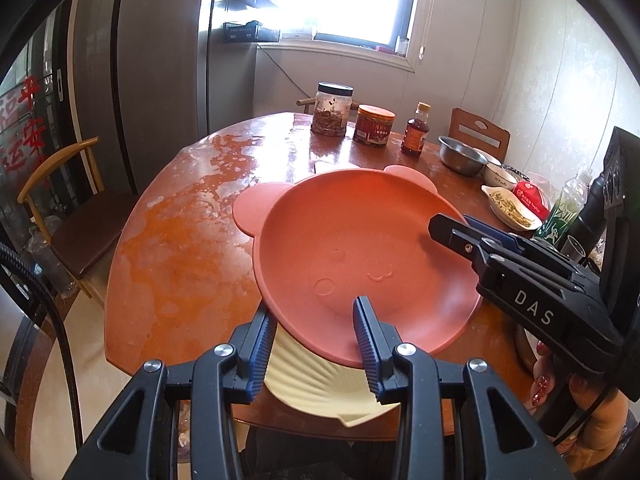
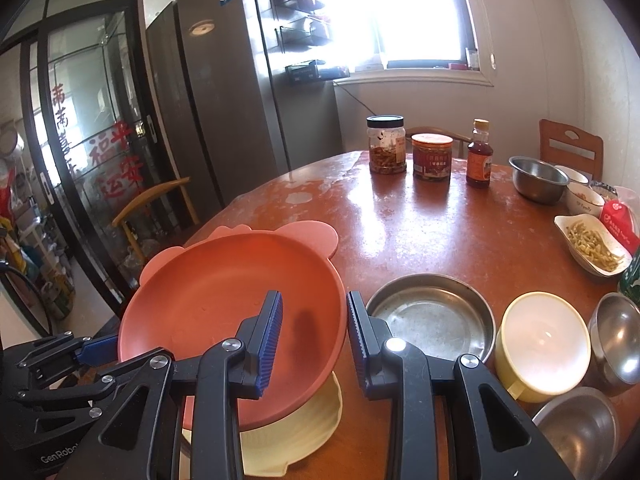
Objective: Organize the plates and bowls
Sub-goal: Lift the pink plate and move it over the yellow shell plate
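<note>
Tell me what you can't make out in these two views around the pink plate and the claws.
- Cream plate: mostly covered by the pink bear plate in both views.
- Right claw grip: the right wrist view does not settle whether the pads press the pink rim.
- Steel bowl: cut off by the right wrist view's lower edge.
- Jar labels: too small.

A lived-in home kitchen and dining corner — a round, worn wooden bench stands under a bright window, ringed by wooden chairs. A tall grey refrigerator fills the wall beside it, next to a glass sliding door bearing red paper characters. On the bench sit food jars, a sauce bottle, steel bowls and a dish of leftover food — the clutter of everyday family meals.
</note>
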